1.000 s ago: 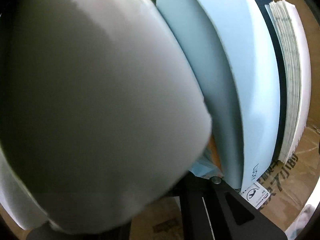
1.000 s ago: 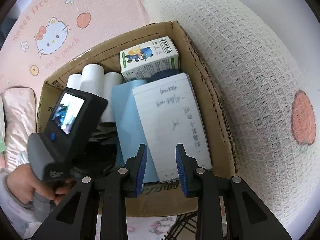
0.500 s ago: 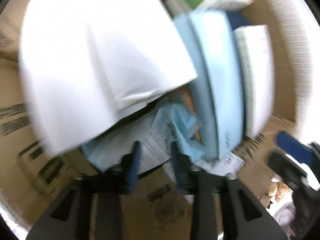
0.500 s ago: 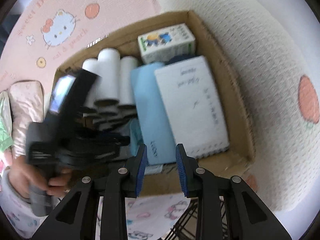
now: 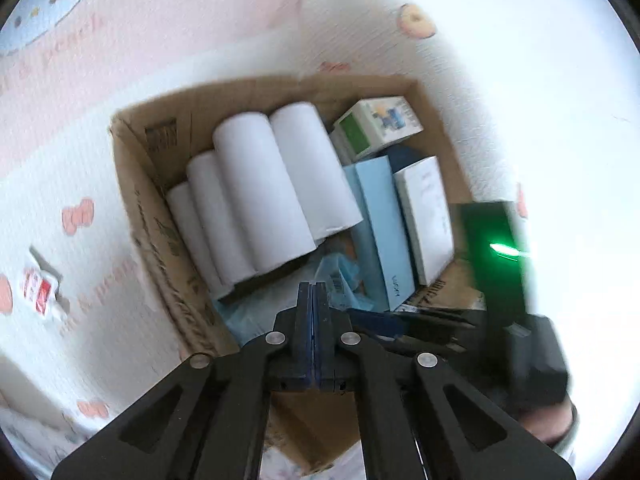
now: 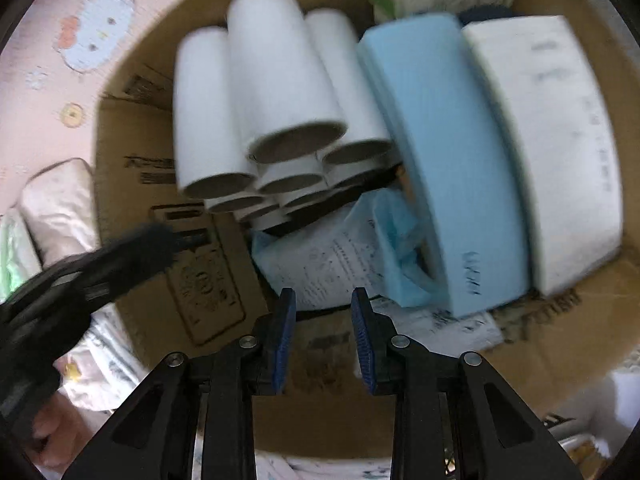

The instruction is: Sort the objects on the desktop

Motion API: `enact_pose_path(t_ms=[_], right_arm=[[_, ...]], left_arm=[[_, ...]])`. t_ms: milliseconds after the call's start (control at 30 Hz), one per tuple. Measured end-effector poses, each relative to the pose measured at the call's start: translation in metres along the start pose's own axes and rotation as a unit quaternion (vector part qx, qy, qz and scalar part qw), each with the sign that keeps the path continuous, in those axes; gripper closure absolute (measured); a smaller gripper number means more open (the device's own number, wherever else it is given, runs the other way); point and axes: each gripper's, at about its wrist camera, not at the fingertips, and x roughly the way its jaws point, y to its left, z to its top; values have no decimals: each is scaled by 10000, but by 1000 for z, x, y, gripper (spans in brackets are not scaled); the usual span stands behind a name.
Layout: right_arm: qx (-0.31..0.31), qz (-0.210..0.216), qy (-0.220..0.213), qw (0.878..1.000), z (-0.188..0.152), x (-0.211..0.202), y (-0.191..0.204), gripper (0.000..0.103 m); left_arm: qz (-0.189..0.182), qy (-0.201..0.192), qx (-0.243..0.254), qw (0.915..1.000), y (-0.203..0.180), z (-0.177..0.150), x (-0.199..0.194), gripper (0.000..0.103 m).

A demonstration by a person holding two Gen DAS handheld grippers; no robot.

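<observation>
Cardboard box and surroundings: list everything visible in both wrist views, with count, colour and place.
cardboard box: one, brown, on the pink patterned cover
paper tubes: a stack, exact count unclear, white, left in box
blue box: one, light blue, right of the tubes
notepad: one, white, far right in box
printed carton: one, white and green, back corner
blue wrapper: one, crumpled, box floor
sachet: one, red and white, outside the box
left gripper: shut, empty
right gripper: open, empty
</observation>
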Motion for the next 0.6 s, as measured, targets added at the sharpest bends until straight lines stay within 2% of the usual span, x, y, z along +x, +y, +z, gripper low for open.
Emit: enact_pose_path(t_ms=[33, 100, 167, 200, 233, 333, 533, 600], right_arm=[[124, -34, 75, 9999, 2, 7, 1, 77], [512, -97, 116, 9986, 5, 17, -1, 77], [1128, -7, 127, 9935, 5, 24, -7, 77], [1336, 7, 96, 9910, 4, 27, -7, 77], [1485, -30, 44, 9889, 4, 30, -6, 77], [1900, -81, 48, 9817, 5, 41, -4, 77], [2514, -260, 212, 9673, 12, 67, -11, 77], [2524, -297, 220, 9669, 15, 73, -11, 77]], left_arm=[[-49, -90, 115, 9999, -14, -17, -2, 103], [-110, -215, 182, 9995, -11, -19, -5, 103], [-295, -272, 188, 9990, -25, -29, 13, 103], [-374, -299, 146, 9987, -26, -49, -11, 103], [-485, -331, 102, 9982, -29, -68, -11, 103], [-681, -411, 64, 9968, -32, -74, -4, 103], [-799, -386, -179, 9959, -8, -71, -3, 103], [-765, -372, -203, 9962, -3, -70, -4, 103]])
